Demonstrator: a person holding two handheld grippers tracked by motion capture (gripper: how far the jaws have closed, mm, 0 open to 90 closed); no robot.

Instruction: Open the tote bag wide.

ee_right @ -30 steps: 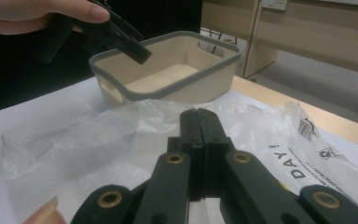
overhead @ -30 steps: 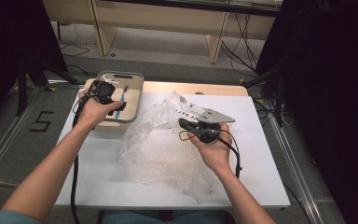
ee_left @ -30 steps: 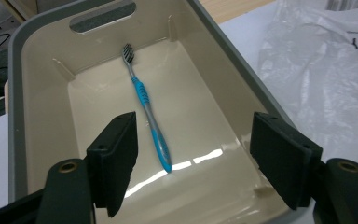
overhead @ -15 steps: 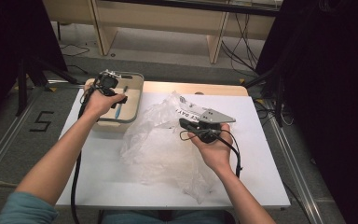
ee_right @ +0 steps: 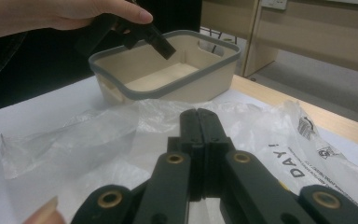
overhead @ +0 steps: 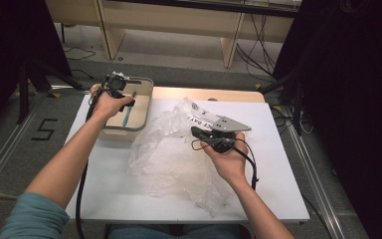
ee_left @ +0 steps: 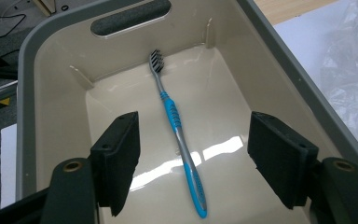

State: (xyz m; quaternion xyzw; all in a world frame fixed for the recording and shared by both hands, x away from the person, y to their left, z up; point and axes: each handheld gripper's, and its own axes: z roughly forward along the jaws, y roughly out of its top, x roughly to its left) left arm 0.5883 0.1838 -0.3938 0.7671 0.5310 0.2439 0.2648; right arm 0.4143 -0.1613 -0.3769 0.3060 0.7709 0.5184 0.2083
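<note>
Toothbrush (ee_left: pixel 179 135) with a blue handle lies flat on the floor of a beige bin (ee_left: pixel 51 70), directly below and between the spread, empty jaws of the left gripper (ee_left: pixel 193 158). Right gripper (ee_right: pixel 199 135), jaws pressed together on nothing, rests over a crumpled clear plastic bag (ee_right: pixel 70 135), with the bin beyond it.

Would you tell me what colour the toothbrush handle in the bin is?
Blue and grey, seen best in the left gripper view: toothbrush.

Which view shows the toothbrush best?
The left gripper view: the toothbrush lies whole on the bin floor, bristles to handle. The high view gives a small blue sliver; in the right gripper view the bin wall hides it.
</note>
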